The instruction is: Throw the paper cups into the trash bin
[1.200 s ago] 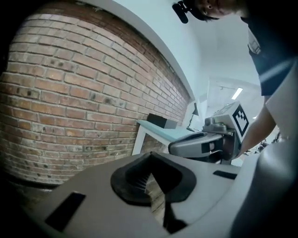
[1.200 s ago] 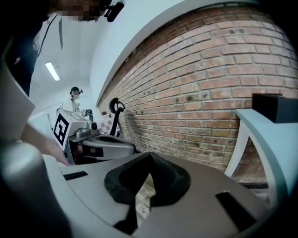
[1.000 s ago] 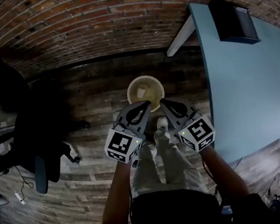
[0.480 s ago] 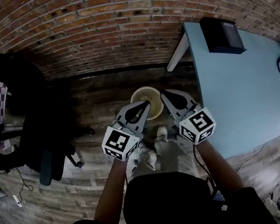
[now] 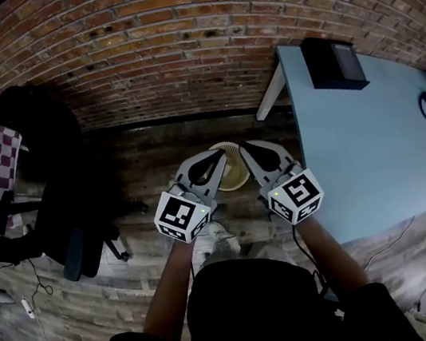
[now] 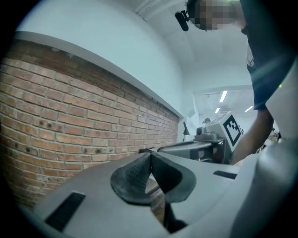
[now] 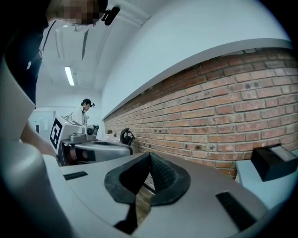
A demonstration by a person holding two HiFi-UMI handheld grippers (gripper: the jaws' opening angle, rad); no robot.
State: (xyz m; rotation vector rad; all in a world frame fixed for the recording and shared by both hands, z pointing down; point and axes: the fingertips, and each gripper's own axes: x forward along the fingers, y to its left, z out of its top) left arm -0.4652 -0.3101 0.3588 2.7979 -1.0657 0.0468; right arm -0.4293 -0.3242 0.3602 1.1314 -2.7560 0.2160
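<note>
Both are shut and empty: we hold the left gripper [image 5: 219,155] and right gripper [image 5: 245,146] side by side above the bin [image 5: 235,175].

We hold left hand-held gripper [image 5: 216,157] and right hand-held gripper [image 5: 247,148] out front, side by side, both pinched closed (nothing between the jaws).

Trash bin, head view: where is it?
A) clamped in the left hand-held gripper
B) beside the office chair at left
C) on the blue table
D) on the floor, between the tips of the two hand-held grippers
D: the trash bin stands on the wooden floor, showing between the tips of the left hand-held gripper and the right hand-held gripper, and both have their jaws together on nothing.
</note>
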